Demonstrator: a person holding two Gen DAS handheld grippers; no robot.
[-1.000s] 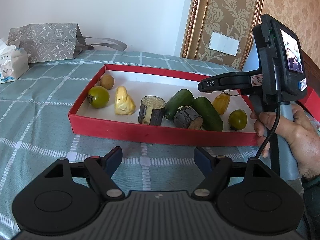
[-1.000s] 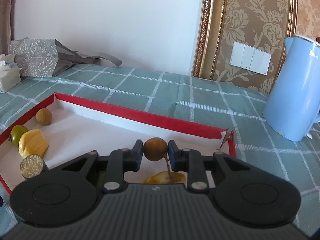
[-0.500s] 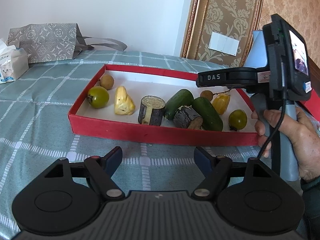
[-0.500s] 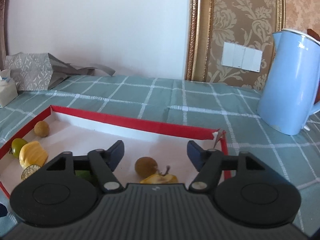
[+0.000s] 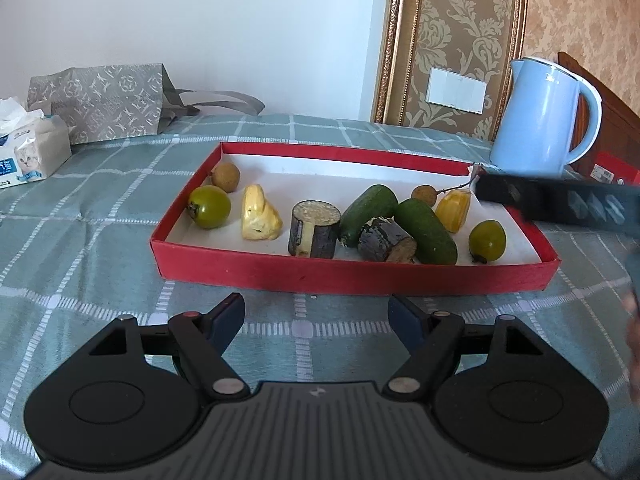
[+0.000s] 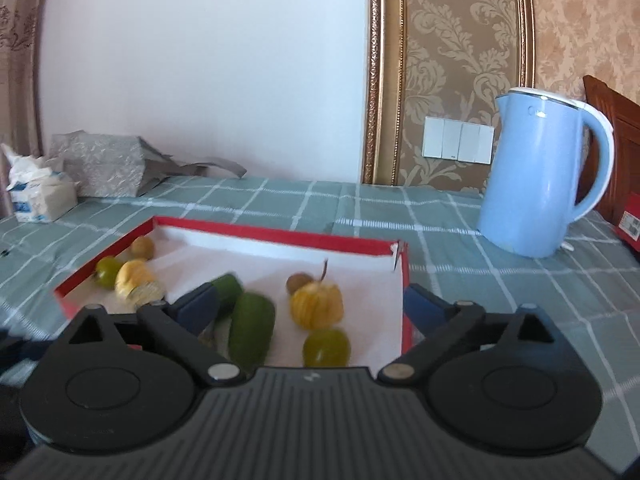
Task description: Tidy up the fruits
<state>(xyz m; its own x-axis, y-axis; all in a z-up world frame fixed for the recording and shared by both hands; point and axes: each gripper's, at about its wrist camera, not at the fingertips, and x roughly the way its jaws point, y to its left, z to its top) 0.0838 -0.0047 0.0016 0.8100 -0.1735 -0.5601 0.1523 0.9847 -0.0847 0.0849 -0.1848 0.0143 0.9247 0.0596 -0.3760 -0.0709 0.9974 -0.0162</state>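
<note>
The right gripper (image 6: 310,302) is standing over the near right end of the red tray (image 6: 276,237) with its jaws spreading toward their widest and nothing between the pads; the fruit showing in the gap is lying on the white liner below and beyond the fingertips, not in a grip. The small brown longan (image 6: 299,282) is sitting just beyond the jaws, a little left of their midline, touching or almost touching the yellow lantern-shaped fruit (image 6: 317,305), whose stem is pointing up behind it. A green round fruit (image 6: 326,347) is lying nearer, close under the gripper body, and a green cucumber-like piece (image 6: 252,326) is lying toward the left finger. The step in hand looks like clearing away after a release, so the sound way is to be lifting straight off with the jaws wide, keeping the left pad from brushing the cucumber piece and the right pad clear of the tray's red wall, since the longan is round and likely to roll if nudged. The left gripper (image 5: 316,314) is hovering over the checked cloth short of the tray's near wall, jaws partly open and empty, with every fruit well beyond its fingertips. With all visible fruit lying inside the tray, the task appears close to finished.
</note>
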